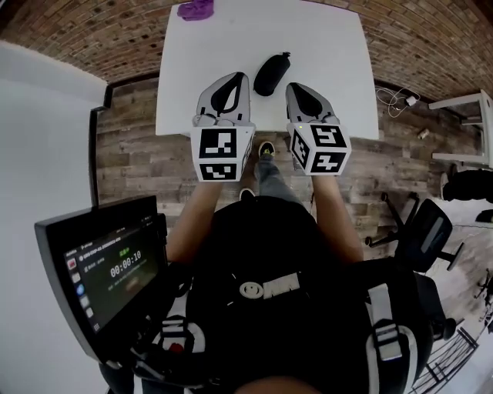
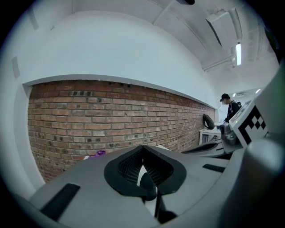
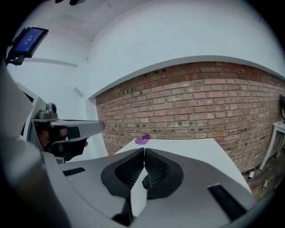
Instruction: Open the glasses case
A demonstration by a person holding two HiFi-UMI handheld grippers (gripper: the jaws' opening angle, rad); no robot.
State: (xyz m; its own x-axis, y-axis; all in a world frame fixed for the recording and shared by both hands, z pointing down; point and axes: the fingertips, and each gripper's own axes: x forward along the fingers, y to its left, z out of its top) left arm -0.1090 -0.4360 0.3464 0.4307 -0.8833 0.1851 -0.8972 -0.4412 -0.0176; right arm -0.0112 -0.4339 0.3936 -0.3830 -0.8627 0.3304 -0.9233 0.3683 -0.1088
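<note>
At lower left of the head view, close to the body: a dark screen (image 1: 100,269) showing a timer. Beyond it, wooden floor (image 1: 131,158), then a white table (image 1: 331,46) set against a brick wall (image 1: 92,31). On the table's far edge, towards the left, a small purple thing (image 1: 195,9), too small to identify.

Next, the left gripper (image 1: 237,78), held over the table's near edge, marker cube (image 1: 222,154) turned to the camera. Fingers (image 2: 131,167) pressed together tip to tip, holding nothing, plain in the left gripper view. Ahead of them there: brick wall, the purple thing (image 2: 99,153) and, far off at the right, a person (image 2: 229,107).

Just right of that gripper's tip, the glasses case (image 1: 272,74): black, oval, shut as far as visible. Lying on the white table near its front edge, slightly angled, between the tips of the two grippers. Gripped by neither; touching or just apart, hard to tell.

Then the right gripper (image 1: 295,88), level with the left one, marker cube (image 1: 322,148) likewise towards the camera. Fingers (image 3: 131,171) closed on each other and empty in the right gripper view, aimed across the white table (image 3: 191,147) towards the purple thing (image 3: 142,139).

Farther right, on the floor: a tangle of cable (image 1: 397,98), a white stand (image 1: 462,115) and a black office chair (image 1: 420,227).
</note>
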